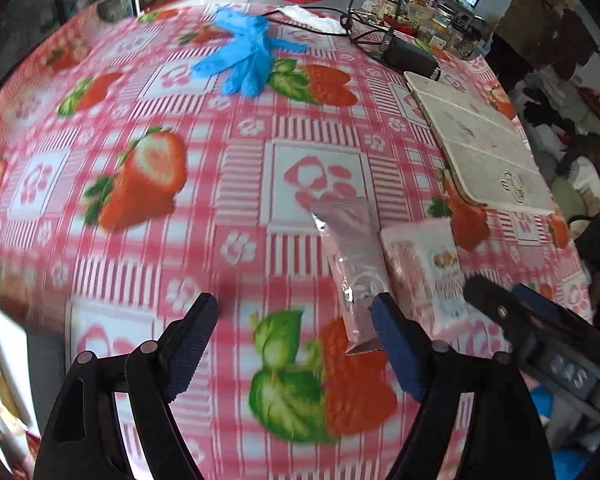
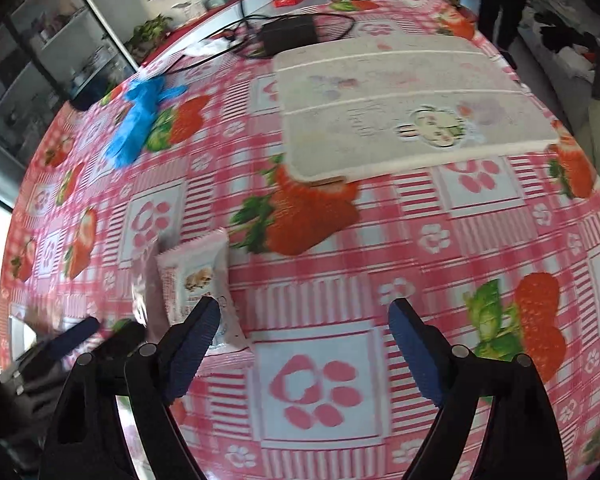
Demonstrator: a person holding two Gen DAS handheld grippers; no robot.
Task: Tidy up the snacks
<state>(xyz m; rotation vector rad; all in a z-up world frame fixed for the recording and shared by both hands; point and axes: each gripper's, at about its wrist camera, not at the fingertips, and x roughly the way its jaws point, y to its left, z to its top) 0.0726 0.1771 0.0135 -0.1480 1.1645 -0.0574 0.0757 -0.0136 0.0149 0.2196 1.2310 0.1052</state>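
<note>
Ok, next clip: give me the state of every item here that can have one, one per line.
Left claw: open, empty, above the cloth.
Right claw: open, empty.
Pink snack packet: sealed, lying flat on the tablecloth.
Clear packet: lying flat beside the pink one; contents unclear.
Blue gloves: crumpled, lying loose.
White folding board: flat on the table.
Black adapter: cable attached.

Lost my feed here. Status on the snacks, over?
Left hand-held gripper open, empty. Right hand-held gripper open, empty. Two snack packets side by side on the tablecloth, between the two. Nothing blocking them.
</note>
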